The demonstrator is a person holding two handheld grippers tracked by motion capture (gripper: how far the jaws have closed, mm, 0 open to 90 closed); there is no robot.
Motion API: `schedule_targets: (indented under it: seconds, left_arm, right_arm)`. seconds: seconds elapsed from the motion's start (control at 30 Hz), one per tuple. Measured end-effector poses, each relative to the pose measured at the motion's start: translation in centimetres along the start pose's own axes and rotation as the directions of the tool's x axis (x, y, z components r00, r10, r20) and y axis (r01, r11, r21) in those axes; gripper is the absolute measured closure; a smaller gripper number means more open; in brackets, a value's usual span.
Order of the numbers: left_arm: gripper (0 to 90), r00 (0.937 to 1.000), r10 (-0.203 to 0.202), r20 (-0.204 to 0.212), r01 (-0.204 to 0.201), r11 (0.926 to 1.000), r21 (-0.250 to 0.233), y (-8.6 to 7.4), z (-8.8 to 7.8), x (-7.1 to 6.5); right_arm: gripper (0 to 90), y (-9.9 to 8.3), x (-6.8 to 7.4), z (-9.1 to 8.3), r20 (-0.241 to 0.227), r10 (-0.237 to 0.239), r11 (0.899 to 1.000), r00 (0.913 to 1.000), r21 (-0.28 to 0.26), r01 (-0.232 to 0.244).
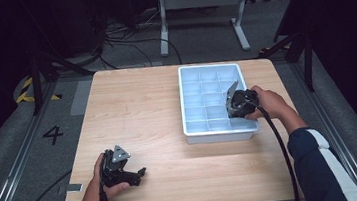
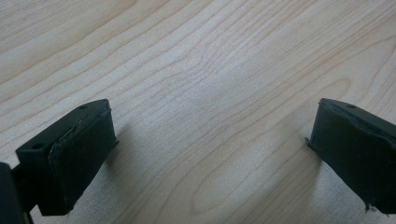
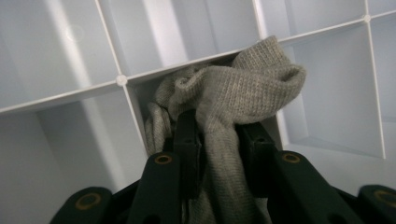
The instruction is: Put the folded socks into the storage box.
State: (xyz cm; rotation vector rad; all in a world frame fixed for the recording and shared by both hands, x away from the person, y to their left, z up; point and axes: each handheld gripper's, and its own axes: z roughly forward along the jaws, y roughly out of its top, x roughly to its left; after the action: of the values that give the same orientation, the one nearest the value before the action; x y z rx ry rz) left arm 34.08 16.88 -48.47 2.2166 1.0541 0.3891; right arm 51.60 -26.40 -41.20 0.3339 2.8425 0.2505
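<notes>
The right claw (image 3: 219,140) is closed on a grey knitted cloth (image 3: 233,93), which is pinched between its two jaws. The cloth hangs over one compartment of the white tray (image 1: 189,129), against a divider. The tray stands on the right side of the tabletop (image 1: 132,110). The left claw (image 2: 210,154) rests low over bare wood near the front left edge, its jaws wide apart and holding nothing.

- My left gripper (image 1: 143,172) is black, with a grey three-cornered plate on top and blunt, matte, rectangular jaw pads.
- My right gripper (image 3: 219,135) is black too, with brass-ringed screw holes along its arms.
- A black cable (image 1: 279,145) trails from it.
- My sleeves (image 1: 324,165) are dark navy with a white stripe.
</notes>
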Motion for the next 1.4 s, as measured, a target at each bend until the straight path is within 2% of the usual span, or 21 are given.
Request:
schedule_targets:
  seconds: [0.23,0.37,0.6,0.73,0.8,0.9,1.23,1.27,1.4]
  left_arm:
    - [0.5,1.0,0.001,-0.002,-0.001,1.0,0.002,0.0,0.0,0.0]
    - [0.5,1.0,0.001,-0.002,-0.001,1.0,0.001,0.0,0.0,0.0]
    - [0.5,1.0,0.001,-0.001,-0.001,1.0,0.0,0.0,0.0,0.0]
    - [0.5,1.0,0.001,-0.002,-0.001,1.0,0.001,0.0,0.0,0.0]
    - [0.5,1.0,0.001,-0.002,-0.001,1.0,0.001,0.0,0.0,0.0]
    - [0.5,1.0,0.002,-0.001,-0.002,1.0,0.0,0.0,0.0,0.0]
    - [0.5,1.0,0.002,-0.002,-0.002,1.0,0.001,0.0,0.0,0.0]
    - [0.5,1.0,0.001,-0.002,-0.001,1.0,0.001,0.0,0.0,0.0]
    - [0.5,1.0,0.001,-0.001,-0.001,1.0,0.0,0.0,0.0,0.0]
  right_arm:
    - [66.4,-0.8,-0.2,-0.5,-0.009,0.04,0.998,0.9992,-0.055,-0.04]
    - [62.7,-1.4,-0.3,-1.5,-0.023,0.072,0.99,0.9971,-0.118,-0.075]
    - [68.0,-2.0,-0.3,-2.9,-0.027,0.076,0.984,0.9967,-0.158,-0.08]
    - [75.2,-1.6,-0.1,-2.6,-0.013,0.066,0.99,0.9977,-0.124,-0.067]
    - [76.5,-1.6,-0.1,-2.5,-0.015,0.067,0.99,0.9977,-0.124,-0.068]
    - [78.5,-1.4,0.0,-2.1,-0.012,0.059,0.994,0.9982,-0.091,-0.06]
    - [80.3,-0.9,-0.1,-0.9,-0.014,0.052,0.998,0.9985,-0.04,-0.053]
    - [80.3,-0.9,0.0,-0.7,-0.011,0.065,0.997,0.9978,-0.037,-0.065]
    - [80.5,-0.7,0.1,-0.3,-0.01,0.051,0.999,0.9987,-0.017,-0.051]
